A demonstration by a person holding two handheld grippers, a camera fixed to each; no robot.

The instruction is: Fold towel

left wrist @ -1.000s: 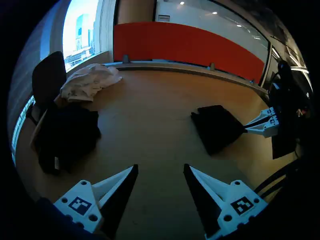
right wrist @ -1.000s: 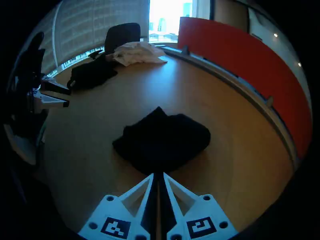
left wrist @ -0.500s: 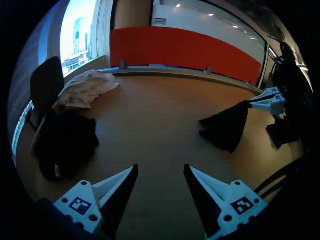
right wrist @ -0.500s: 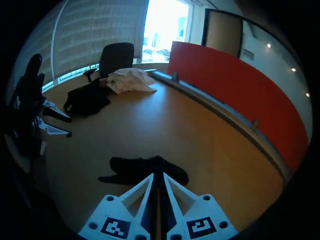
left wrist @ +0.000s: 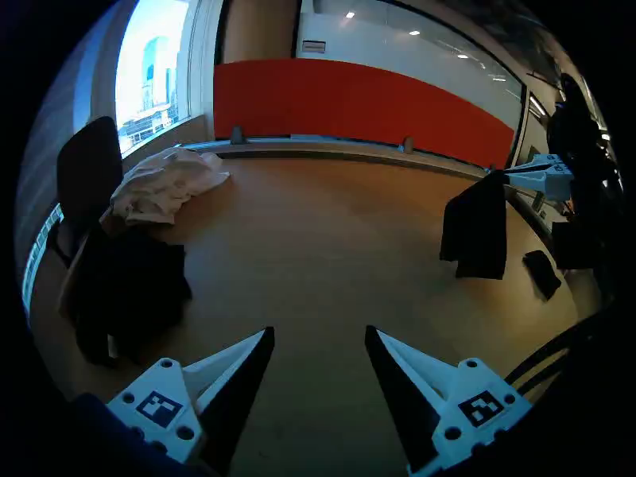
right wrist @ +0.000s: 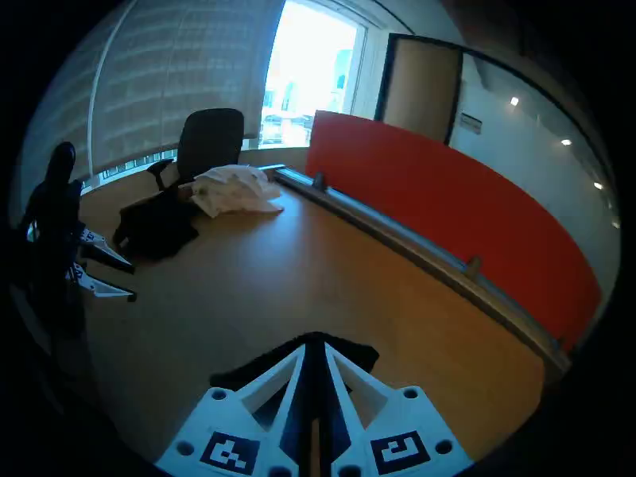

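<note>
A dark towel (left wrist: 477,230) hangs in the air above the wooden table, held by its top edge in my right gripper (left wrist: 509,176), which is at the right of the left gripper view. From the right gripper view, that gripper (right wrist: 315,350) is shut on the towel (right wrist: 350,355), whose dark cloth spreads just beyond the fingertips. My left gripper (left wrist: 318,338) stands open low over the table, nothing between its fingers, well apart from the towel. It also appears at the left of the right gripper view as the left gripper (right wrist: 119,280).
A dark heap of cloth (left wrist: 127,294) and a white heap (left wrist: 163,183) lie at the table's left end by a black chair (left wrist: 87,171). A red partition (left wrist: 358,99) runs along the table's far edge. A small dark object (left wrist: 543,273) lies near the right edge.
My right gripper has lifted the dark towel off the table, so it now hangs free. The left gripper has stayed open in place.
</note>
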